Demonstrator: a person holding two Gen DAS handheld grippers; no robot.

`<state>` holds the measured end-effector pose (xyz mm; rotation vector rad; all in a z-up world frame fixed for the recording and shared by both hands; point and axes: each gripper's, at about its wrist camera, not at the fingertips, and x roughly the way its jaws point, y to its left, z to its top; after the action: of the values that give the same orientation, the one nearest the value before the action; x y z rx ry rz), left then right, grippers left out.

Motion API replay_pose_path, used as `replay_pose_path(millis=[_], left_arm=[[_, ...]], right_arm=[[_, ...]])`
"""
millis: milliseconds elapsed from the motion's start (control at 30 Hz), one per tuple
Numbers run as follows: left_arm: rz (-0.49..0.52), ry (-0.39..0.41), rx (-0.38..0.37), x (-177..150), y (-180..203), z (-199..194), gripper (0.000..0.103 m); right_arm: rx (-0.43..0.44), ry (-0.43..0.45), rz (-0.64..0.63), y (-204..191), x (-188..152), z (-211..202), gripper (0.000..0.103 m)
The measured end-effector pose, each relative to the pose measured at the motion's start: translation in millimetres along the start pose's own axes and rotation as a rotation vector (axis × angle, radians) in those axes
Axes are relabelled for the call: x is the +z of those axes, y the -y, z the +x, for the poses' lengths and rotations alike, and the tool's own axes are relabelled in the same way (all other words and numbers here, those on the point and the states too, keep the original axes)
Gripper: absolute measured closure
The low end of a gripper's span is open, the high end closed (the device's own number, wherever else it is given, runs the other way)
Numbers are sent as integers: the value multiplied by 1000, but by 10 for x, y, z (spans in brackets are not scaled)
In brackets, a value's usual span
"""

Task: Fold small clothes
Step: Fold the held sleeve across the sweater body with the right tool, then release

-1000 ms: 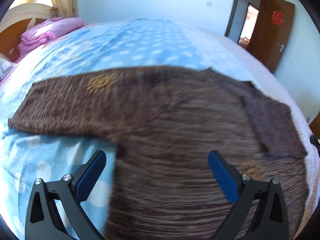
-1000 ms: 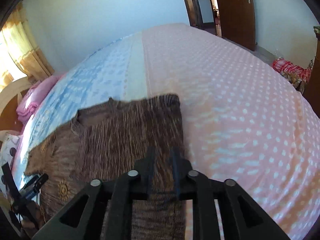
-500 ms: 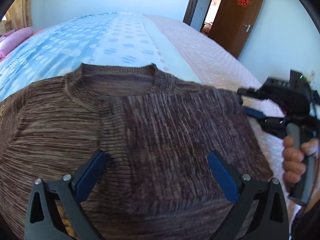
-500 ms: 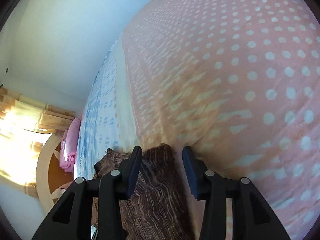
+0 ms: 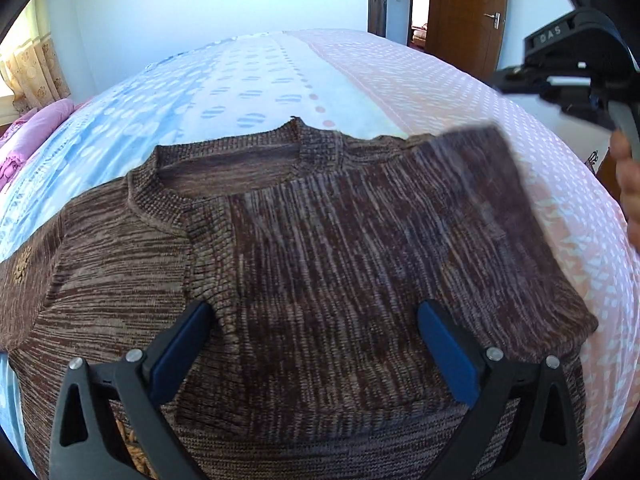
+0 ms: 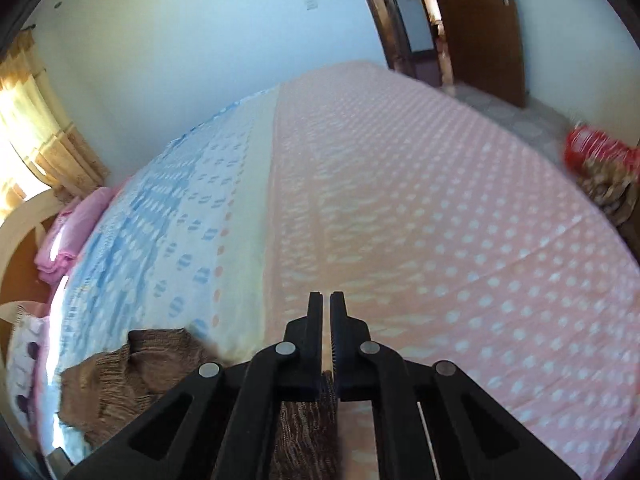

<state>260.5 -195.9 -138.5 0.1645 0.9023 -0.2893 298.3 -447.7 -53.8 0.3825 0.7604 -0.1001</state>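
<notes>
A brown knitted sweater [image 5: 304, 264] lies flat on the bed, collar [image 5: 228, 160] away from me. Its right sleeve [image 5: 484, 184] is folded across the chest and looks blurred. My left gripper [image 5: 312, 340] is open, low over the sweater's chest, with blue pads [image 5: 180, 344] wide apart. My right gripper [image 6: 326, 312] has its jaws nearly together above the pink sheet; sweater fabric [image 6: 308, 424] shows below the fingers, and no cloth shows between the tips. The right gripper's body [image 5: 576, 64] shows at the upper right of the left wrist view, clear of the sleeve.
The bed sheet is blue dotted on the left [image 6: 160, 248] and pink dotted on the right [image 6: 460, 220]. Folded pink bedding [image 6: 68, 236] lies by the headboard. A brown door [image 5: 468, 12] stands open behind. Red cloth [image 6: 600, 156] lies on the floor.
The left gripper swung from the left sleeve to the chest and collar. The right gripper opened over the folded sleeve, then rose off it with jaws closing.
</notes>
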Motion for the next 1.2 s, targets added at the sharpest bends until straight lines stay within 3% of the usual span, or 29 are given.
replay_pose_path(millis=[133, 233, 300, 367, 433, 500, 567, 600, 767, 900, 1000, 1100, 1200], left_arm=[[-3, 1, -3, -9, 4, -9, 0], [-4, 2, -5, -16, 16, -28, 0], [-7, 2, -7, -18, 5, -26, 0], [-10, 3, -11, -20, 3, -28, 0], [-14, 3, -17, -21, -18, -21, 0], [-19, 4, -24, -22, -38, -16, 0], [-22, 5, -28, -21, -50, -11, 0], [-23, 6, -29, -21, -50, -11, 0], [-40, 13, -53, -22, -90, -18, 0], [-67, 27, -89, -51, -174, -64, 0], [-106, 25, -125, -148, -357, -183, 0], [-138, 10, -88, -286, -676, -340, 0], [-194, 44, 14, -380, -1180, -552, 0]], right_arm=[[129, -69, -4, 64, -153, -148, 99], [169, -111, -52, -35, -429, -116, 99], [174, -176, -92, -96, -680, 4, 99], [120, -246, -109, -76, -954, 140, 99], [136, -201, -61, 55, -1112, -4, 99], [95, -193, -20, 167, -1217, -178, 99], [-80, -164, -87, 130, -1331, -391, 99], [-110, -132, -125, 76, -1389, -507, 99], [33, -58, -136, -196, -1642, -812, 99], [18, -95, -109, -316, -1835, -583, 88], [-10, -30, -182, -404, -1950, -577, 88], [-49, -14, -251, -507, -1990, -547, 85], [-44, -9, -249, -492, -1990, -531, 85]])
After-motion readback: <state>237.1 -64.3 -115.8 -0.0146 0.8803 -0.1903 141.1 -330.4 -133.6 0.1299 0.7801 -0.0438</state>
